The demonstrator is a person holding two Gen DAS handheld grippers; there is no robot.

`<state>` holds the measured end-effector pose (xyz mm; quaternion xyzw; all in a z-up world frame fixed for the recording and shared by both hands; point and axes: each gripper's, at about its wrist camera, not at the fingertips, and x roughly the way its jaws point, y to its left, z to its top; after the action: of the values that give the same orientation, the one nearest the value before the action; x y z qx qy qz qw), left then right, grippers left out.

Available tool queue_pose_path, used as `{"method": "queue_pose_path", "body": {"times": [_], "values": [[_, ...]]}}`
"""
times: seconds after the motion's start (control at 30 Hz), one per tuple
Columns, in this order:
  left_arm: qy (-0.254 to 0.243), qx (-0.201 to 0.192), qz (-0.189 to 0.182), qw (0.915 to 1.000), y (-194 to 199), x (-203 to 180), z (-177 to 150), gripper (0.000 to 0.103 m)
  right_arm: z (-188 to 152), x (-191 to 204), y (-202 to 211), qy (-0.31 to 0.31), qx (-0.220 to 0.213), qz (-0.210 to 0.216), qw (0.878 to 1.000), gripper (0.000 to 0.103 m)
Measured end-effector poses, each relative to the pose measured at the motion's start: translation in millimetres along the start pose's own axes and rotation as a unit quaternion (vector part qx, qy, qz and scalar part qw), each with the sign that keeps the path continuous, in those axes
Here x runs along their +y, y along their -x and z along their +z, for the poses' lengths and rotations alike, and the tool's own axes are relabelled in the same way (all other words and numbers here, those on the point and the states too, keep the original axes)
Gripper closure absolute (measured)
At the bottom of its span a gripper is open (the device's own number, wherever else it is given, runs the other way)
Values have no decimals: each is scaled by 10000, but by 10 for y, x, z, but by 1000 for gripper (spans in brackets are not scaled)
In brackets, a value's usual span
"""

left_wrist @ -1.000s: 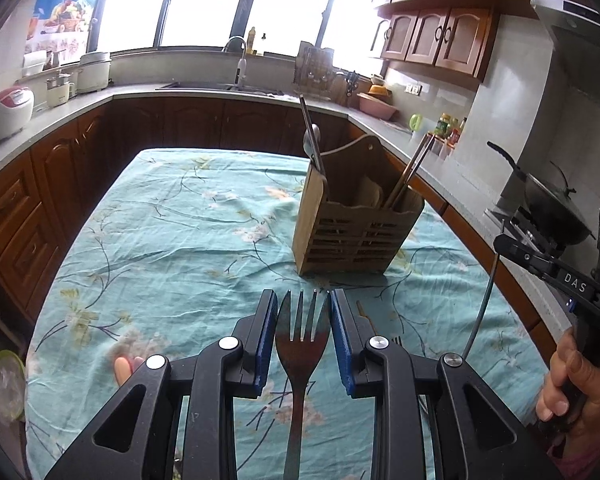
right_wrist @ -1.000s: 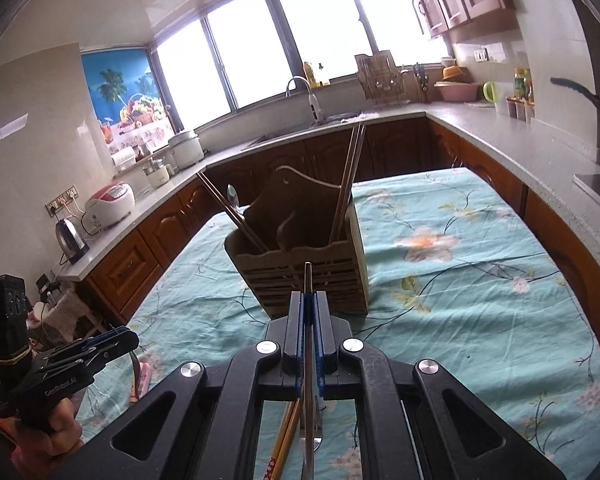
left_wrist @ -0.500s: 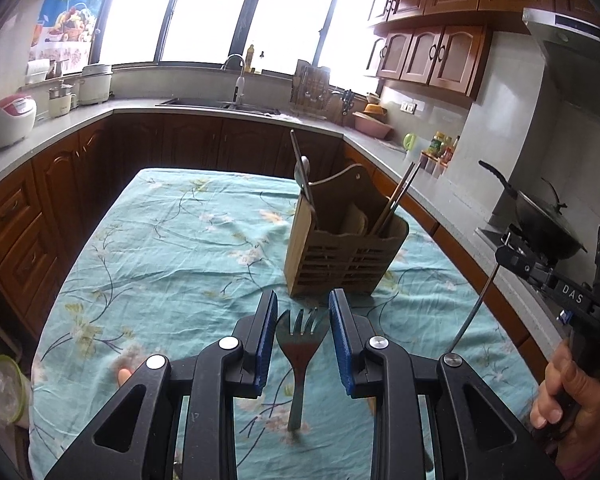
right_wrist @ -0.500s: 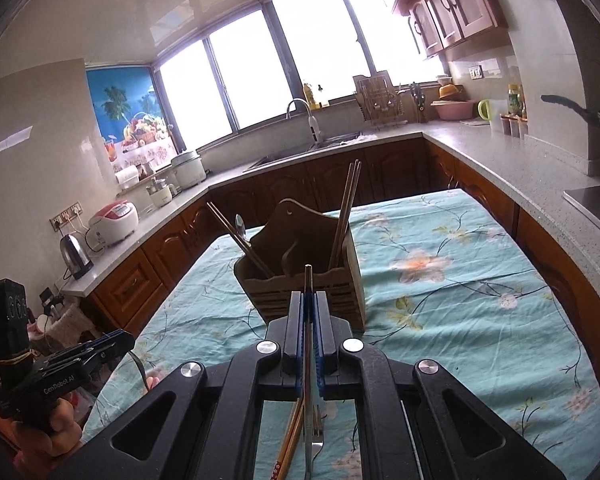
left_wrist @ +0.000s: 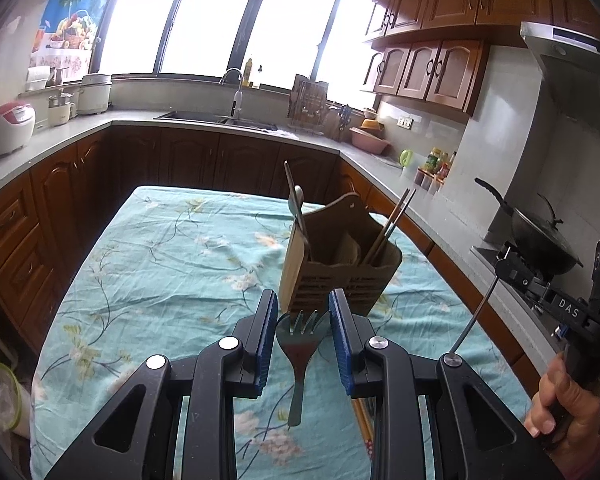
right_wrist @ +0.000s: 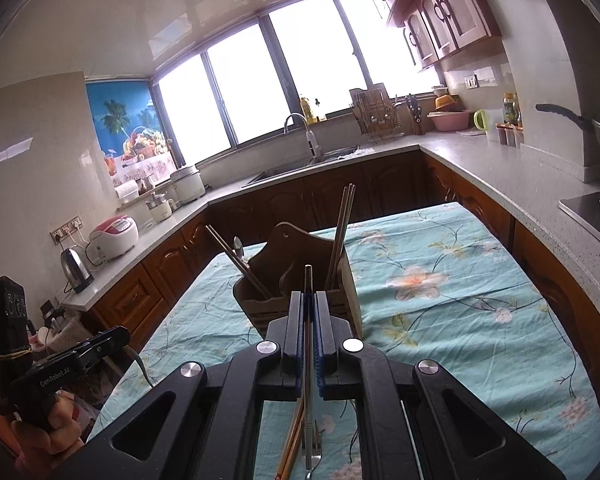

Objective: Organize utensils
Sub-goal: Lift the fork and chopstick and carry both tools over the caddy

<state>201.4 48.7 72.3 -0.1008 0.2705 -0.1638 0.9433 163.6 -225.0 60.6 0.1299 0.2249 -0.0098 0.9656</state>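
A wooden utensil holder (left_wrist: 338, 270) stands on the floral tablecloth, with a spoon (left_wrist: 298, 210) and chopsticks (left_wrist: 392, 220) in it; it also shows in the right wrist view (right_wrist: 296, 276). My left gripper (left_wrist: 303, 320) holds a metal fork (left_wrist: 300, 344) between its jaws, tines up, in front of the holder. My right gripper (right_wrist: 308, 304) is shut on a thin metal utensil handle (right_wrist: 308, 280), raised above the table near the holder. It appears at the right of the left wrist view (left_wrist: 540, 284).
Loose chopsticks (right_wrist: 292, 440) lie on the teal tablecloth (left_wrist: 172, 264) under my right gripper. Counters with a sink (left_wrist: 216, 118), rice cookers (left_wrist: 8, 128) and a wok (left_wrist: 540, 236) surround the table.
Both grippers have risen and pulled back from the holder, which now looks smaller and lower. The fork sits lower between the left jaws. The right gripper stays shut on its utensil.
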Motion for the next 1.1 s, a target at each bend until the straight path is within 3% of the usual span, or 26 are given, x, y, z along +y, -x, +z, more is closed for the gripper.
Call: {"method": "queue_pose_path", "body": {"times": [0.4, 0.7, 1.1], "values": [[4, -433, -210, 9988, -86, -45, 392, 78, 275, -28, -78, -43, -316, 6, 9995, 99], [45, -851, -289, 9959, -345, -28, 712, 78, 696, -136, -233, -252, -719, 77, 9971, 99], [628, -1149, -225, 9911, -1074, 182, 896, 78, 1093, -115, -558, -232, -1438, 147, 9892, 99]]}}
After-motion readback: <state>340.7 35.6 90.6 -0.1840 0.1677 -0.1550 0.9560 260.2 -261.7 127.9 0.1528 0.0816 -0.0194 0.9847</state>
